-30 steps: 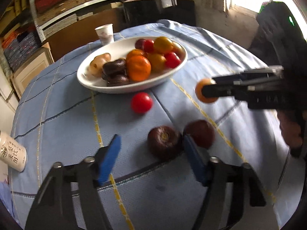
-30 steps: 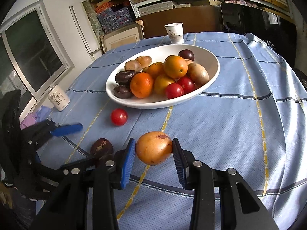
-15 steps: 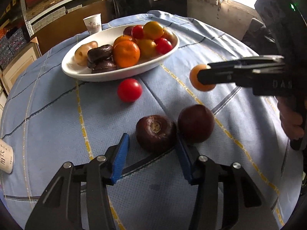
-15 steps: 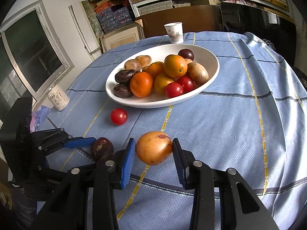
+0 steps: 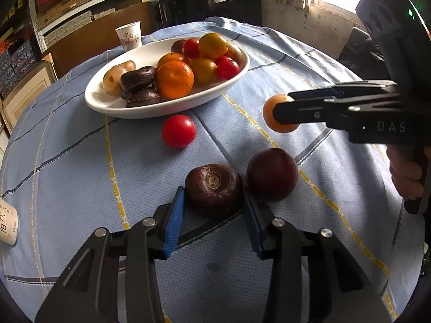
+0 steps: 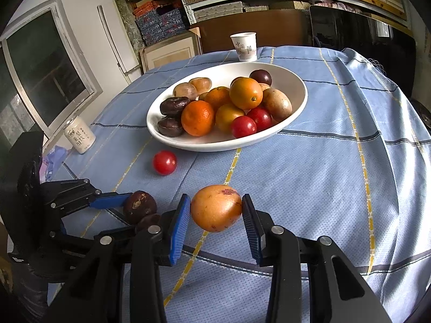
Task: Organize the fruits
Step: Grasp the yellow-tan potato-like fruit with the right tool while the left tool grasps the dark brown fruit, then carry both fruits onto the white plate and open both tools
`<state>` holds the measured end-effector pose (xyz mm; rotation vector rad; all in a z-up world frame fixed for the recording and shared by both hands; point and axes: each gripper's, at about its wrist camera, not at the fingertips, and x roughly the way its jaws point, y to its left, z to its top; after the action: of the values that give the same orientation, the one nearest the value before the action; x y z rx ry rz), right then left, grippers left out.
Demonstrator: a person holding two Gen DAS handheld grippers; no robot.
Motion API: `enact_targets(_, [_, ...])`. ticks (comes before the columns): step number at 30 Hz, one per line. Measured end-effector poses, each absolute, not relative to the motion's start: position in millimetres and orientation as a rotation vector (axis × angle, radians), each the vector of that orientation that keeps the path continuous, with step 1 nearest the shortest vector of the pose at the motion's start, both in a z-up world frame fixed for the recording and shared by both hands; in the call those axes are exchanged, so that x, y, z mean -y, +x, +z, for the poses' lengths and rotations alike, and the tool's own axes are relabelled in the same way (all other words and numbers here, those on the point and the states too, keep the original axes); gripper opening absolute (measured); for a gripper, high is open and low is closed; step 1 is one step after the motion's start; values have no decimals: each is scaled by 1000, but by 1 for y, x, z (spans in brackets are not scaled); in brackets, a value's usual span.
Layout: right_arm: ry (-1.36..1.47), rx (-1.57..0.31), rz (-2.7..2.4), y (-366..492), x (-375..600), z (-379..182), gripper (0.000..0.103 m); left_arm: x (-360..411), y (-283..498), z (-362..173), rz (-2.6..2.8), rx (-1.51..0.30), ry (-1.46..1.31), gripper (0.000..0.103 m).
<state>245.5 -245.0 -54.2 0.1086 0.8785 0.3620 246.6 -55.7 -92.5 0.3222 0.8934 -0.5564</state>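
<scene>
A white oval bowl [image 5: 107, 105] [image 6: 296, 86] holds several oranges, tomatoes and dark fruits. My left gripper [image 5: 214, 212] has its blue pads against both sides of a dark brown wrinkled fruit [image 5: 214, 184] [image 6: 140, 206] on the blue cloth. A dark red plum [image 5: 272, 173] lies just right of it. A red tomato [image 5: 178, 131] [image 6: 164, 162] lies loose near the bowl. My right gripper [image 6: 215, 222] is shut on an orange-yellow fruit [image 6: 216, 207] [image 5: 272, 123] and holds it above the cloth.
A paper cup [image 5: 129, 36] [image 6: 243, 46] stands behind the bowl. A white jar [image 6: 79, 134] stands at the table's left edge. Shelves and boxes line the far wall. A hand [image 5: 406, 172] holds the right gripper.
My left gripper has moved forward and closed its fingers around the dark brown fruit. The right gripper has stayed almost still with its orange-yellow fruit.
</scene>
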Motion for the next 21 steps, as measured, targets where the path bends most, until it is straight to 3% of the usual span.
enact_targets(10, [96,-860,361,244,243,-53,40,45,249,-75,-503,-842,235,41])
enact_targets(21, [143,-582,290,271,242,-21,40,38,299,-23,-364,-664,3,41])
